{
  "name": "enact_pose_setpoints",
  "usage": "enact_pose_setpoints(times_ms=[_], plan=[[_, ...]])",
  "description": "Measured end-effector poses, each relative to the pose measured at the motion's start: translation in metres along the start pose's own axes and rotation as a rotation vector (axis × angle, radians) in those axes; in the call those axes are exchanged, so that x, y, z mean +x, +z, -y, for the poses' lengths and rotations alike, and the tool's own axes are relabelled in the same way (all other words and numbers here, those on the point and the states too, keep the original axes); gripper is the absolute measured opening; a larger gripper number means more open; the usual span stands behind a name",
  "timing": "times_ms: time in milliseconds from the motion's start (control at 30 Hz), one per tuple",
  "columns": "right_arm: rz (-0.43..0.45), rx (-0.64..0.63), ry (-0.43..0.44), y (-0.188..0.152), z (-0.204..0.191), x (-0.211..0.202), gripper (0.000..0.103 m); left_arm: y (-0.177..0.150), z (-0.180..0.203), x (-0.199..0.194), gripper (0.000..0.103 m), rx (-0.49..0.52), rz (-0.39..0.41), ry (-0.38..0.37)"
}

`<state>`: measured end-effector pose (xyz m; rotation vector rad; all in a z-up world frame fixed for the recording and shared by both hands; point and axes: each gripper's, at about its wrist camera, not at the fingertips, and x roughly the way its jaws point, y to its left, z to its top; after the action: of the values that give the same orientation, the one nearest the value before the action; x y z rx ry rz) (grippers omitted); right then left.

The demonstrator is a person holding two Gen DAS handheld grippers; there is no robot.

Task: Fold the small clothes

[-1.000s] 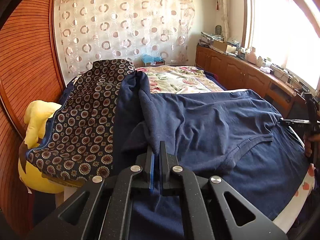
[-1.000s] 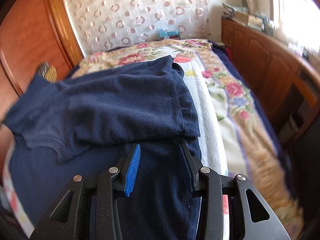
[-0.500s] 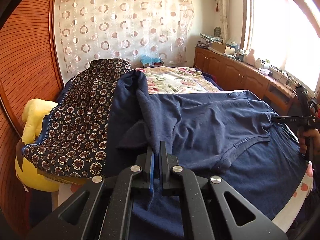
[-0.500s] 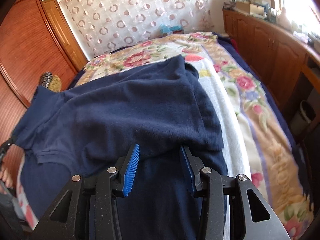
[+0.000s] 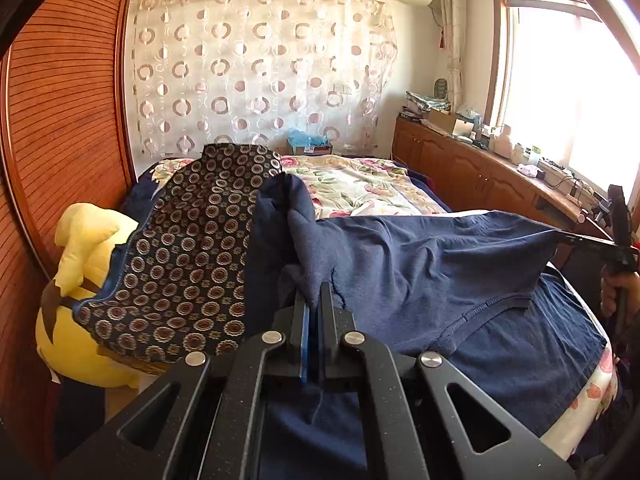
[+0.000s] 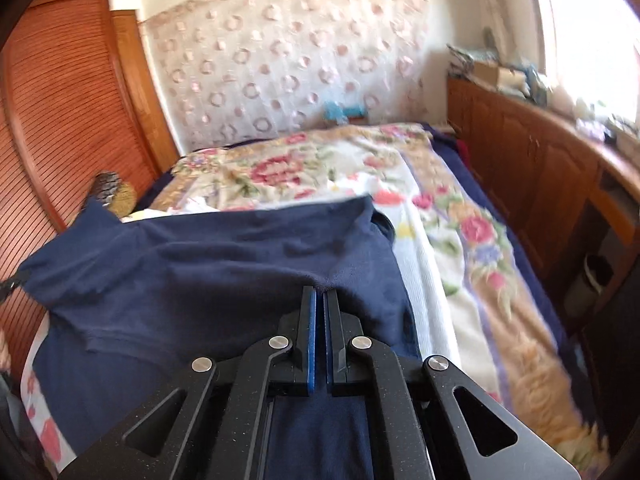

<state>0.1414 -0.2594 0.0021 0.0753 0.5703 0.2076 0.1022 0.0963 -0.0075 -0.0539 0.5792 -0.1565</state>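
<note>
On the bed: a navy shirt (image 5: pixel 420 264) is lying across the floral bedspread (image 5: pixel 360 184), part of it doubled over itself and both near corners being held up off the mattress

Left gripper: the left gripper (image 5: pixel 314 308) is pinching a bunched corner of the navy cloth, its fingers pressed together on the fabric, which is rising in a peak above them

Right gripper: the right gripper (image 6: pixel 319 298) is clamping the opposite edge of the same garment, jaws drawn close with cloth between them; from the left wrist view it is showing at the far right, pulling the hem taut

Progress: judging by how the cloth lies, one fold is looking under way, with an upper layer resting over a lower one and a ribbed edge curving across the middle; the shirt is not yet a compact stack, so at least another fold and a smoothing seem to be waiting

Beside the shirt: a dark patterned cloth (image 5: pixel 188 264) is draping over the bed's left edge, touching the navy fabric, with a yellow plush toy (image 5: pixel 80 320) sitting below it against the wooden wardrobe (image 5: pixel 60 120)

Containers: a small box (image 5: pixel 310 148) is sitting at the head of the bed holding something blue, too small to identify; the sideboard (image 5: pixel 480 176) under the window is carrying clutter
</note>
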Motion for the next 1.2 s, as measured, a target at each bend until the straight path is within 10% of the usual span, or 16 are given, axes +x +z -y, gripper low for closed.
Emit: enact_pose_setpoints(times_ms=[833,1200], plan=[[0.029,-0.034,0.038,-0.082,0.018,-0.121,0.003,-0.089,-0.041,-0.045,0.004,-0.142,-0.067,0.033],[-0.122,-0.019,-0.023,-0.113,0.021,-0.079,0.003,-0.107,-0.034,-0.032,0.004,-0.118,-0.123,0.063]])
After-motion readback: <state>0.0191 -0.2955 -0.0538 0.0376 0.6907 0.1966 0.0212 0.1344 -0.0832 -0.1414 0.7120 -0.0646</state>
